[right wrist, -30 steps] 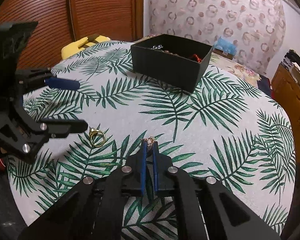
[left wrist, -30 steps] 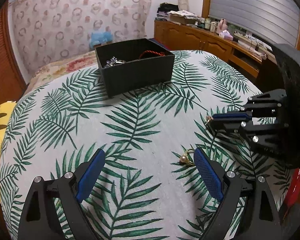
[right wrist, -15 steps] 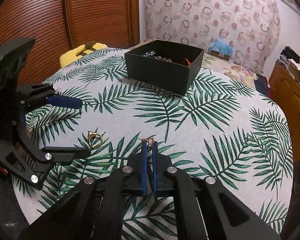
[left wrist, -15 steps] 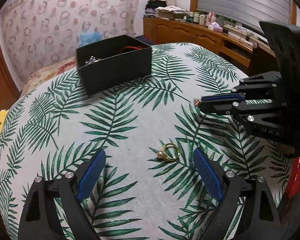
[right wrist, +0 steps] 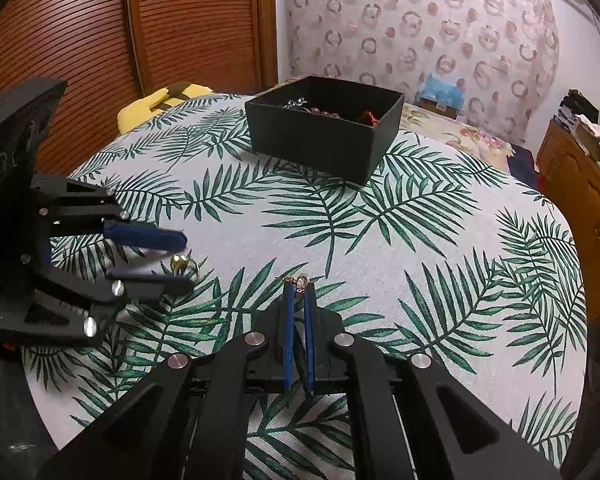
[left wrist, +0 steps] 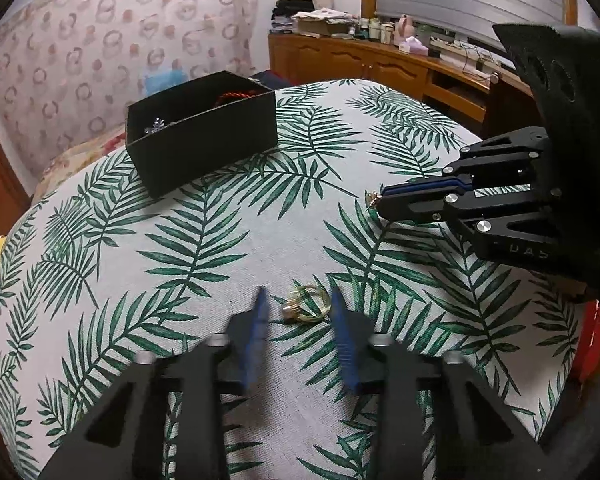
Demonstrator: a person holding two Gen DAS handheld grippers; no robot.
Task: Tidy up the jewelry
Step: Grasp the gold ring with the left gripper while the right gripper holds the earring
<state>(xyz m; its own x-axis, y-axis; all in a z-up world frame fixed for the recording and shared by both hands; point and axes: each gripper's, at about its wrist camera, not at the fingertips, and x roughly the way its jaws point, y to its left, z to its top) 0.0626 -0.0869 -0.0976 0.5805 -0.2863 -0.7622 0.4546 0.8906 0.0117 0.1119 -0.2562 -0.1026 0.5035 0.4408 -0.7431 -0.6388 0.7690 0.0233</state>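
The left gripper brackets a gold ring on the tablecloth, its blue pads apart, one on either side, the right pad close against the band; whether either touches cannot be told. The right wrist view shows the ring from the side, a pearl-like bead on it, between the left gripper's fingers. The right gripper is clenched on a small earring; the left view shows only its tip poking past the right gripper. Farther back stands the black box, with silver, beaded and red pieces inside. Only the left view shows a wooden cabinet.
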